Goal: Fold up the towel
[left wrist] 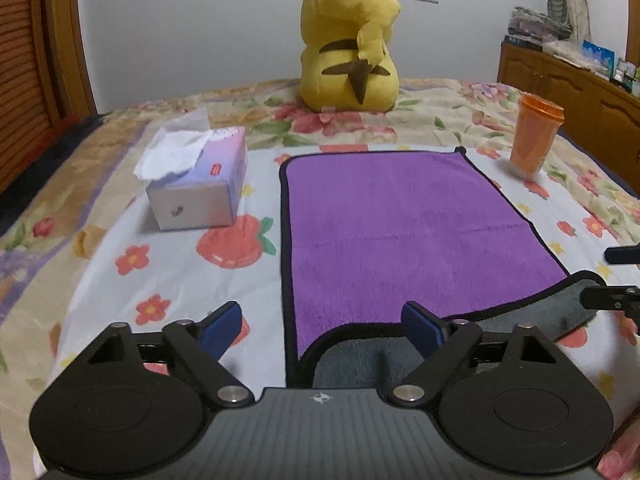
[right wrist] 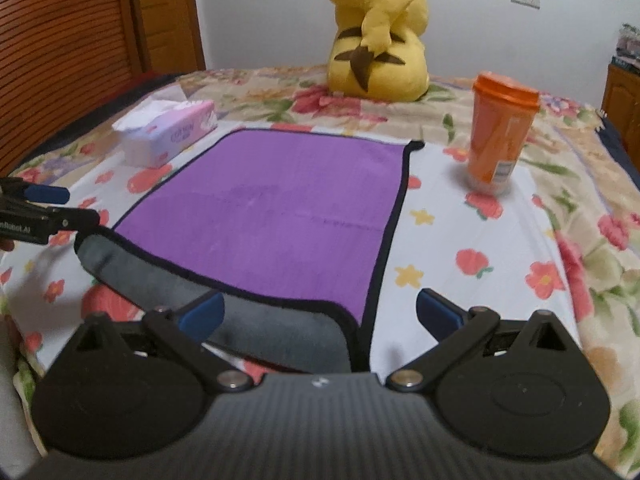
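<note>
A purple towel point(left wrist: 404, 224) with black trim lies flat on the flowered bed; its near edge is turned up and shows the grey underside point(left wrist: 360, 360). My left gripper point(left wrist: 324, 328) is open, its fingers straddling the towel's near left corner. In the right wrist view the towel point(right wrist: 280, 216) lies ahead with its grey flap point(right wrist: 248, 316) near. My right gripper point(right wrist: 320, 316) is open, straddling the near right corner. Each gripper shows at the edge of the other's view: the right gripper point(left wrist: 616, 280) and the left gripper point(right wrist: 44, 208).
A tissue box point(left wrist: 200, 184) stands left of the towel, an orange cup point(left wrist: 536, 136) right of it, also in the right wrist view point(right wrist: 500, 136). A yellow plush toy point(left wrist: 352, 40) sits behind. A wooden cabinet point(left wrist: 568, 84) is at far right.
</note>
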Tool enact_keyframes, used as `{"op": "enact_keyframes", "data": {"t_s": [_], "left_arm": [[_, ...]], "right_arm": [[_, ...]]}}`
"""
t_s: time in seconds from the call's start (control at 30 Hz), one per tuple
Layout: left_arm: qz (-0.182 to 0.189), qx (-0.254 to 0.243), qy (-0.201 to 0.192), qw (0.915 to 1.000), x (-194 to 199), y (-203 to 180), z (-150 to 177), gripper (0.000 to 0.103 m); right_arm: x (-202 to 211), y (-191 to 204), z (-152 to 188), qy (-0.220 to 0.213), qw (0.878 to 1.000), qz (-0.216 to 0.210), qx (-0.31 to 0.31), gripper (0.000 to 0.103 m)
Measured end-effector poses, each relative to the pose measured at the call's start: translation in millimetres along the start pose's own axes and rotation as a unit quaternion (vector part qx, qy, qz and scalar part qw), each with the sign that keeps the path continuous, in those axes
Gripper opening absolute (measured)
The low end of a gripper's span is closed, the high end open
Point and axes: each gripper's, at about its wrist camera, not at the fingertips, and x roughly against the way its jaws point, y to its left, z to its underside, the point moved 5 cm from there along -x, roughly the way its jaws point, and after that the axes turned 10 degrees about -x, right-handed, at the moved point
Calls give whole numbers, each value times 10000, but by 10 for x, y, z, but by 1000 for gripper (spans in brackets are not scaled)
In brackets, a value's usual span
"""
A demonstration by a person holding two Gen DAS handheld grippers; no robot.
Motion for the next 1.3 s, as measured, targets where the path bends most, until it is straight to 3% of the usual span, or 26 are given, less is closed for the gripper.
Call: {"op": "enact_keyframes", "data": {"t_s": [0.03, 0.17, 0.53, 0.73, 0.8, 0.97, 1.03, 1.3], "left_arm": [[24, 7, 32, 10000, -19, 9, 7, 87], [92, 25, 192, 9998, -77, 8, 64, 78], [276, 27, 619, 9977, -190, -32, 189, 58], [360, -41, 596, 9976, -173, -79, 185, 39], [367, -61, 587, 9976, -169, -84, 185, 32], [390, -118, 552, 9976, -162, -105, 170, 16], [398, -130, 513, 9978, -146, -113, 160, 13], [428, -116, 122, 9989, 8, -130, 27, 10]], "right_arm": [[-23, -6, 11, 68, 10000, -12, -15, 87], [-81, -18, 54, 229, 9997, -61, -65, 84], [-139, -15, 124, 620, 9973, -332, -200, 65], [-144, -35, 127, 681, 9969, -351, -190, 42], [-149, -42, 130, 702, 9969, -320, -169, 27], [-152, -57, 140, 693, 9971, -312, -101, 18], [-152, -57, 132, 668, 9973, -292, -60, 7], [-67, -78, -6, 355, 9985, -403, -110, 5]]}}
